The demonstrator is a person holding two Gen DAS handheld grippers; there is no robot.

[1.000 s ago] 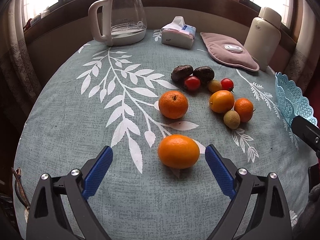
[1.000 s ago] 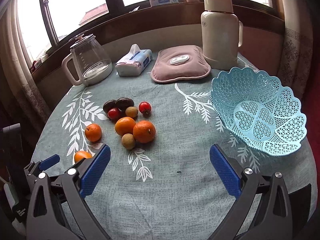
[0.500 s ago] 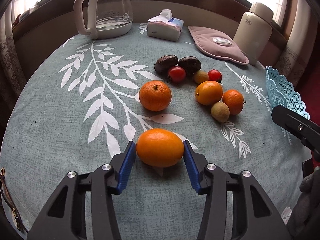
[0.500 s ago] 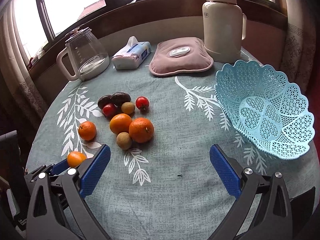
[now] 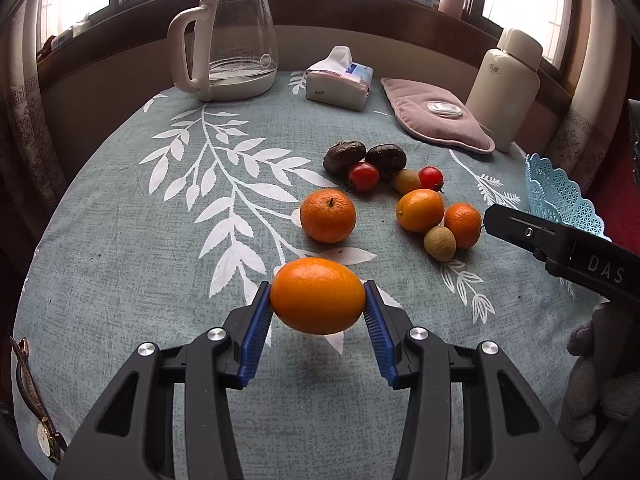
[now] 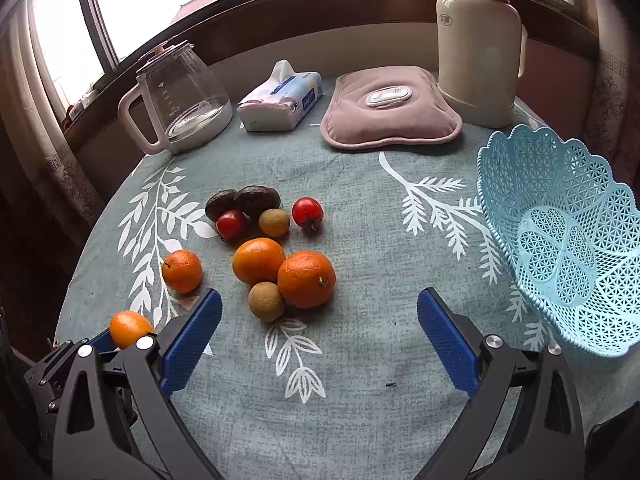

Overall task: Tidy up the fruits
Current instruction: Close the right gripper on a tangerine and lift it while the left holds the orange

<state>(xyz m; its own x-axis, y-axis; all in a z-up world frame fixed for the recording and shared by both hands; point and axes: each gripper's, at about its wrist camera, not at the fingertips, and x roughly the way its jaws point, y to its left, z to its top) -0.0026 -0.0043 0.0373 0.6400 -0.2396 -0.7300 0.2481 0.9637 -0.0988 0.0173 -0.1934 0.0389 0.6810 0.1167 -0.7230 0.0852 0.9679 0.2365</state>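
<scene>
Since the earlier frame, left gripper (image 5: 318, 306) has clamped the orange (image 5: 318, 295), lower centre. Right gripper (image 6: 319, 344): jaws wide, closing slightly, nothing between them; basket (image 6: 568, 240) right.

- A home, likely a dining or sitting corner by a window.
- A round counter (image 6: 360, 400) wears a grey-green cloth printed with white leaves.
- Along its far edge stand a glass kettle (image 6: 180, 104), a pack of tissues (image 6: 280, 98), a pink electric hot-water bag (image 6: 390, 110) and a cream thermos flask (image 6: 478, 44).
- Patterned curtains (image 6: 610, 92) hang beside a dark wooden windowsill (image 6: 300, 12).
- A wristwatch (image 5: 38, 412) lies at the counter's edge.
</scene>
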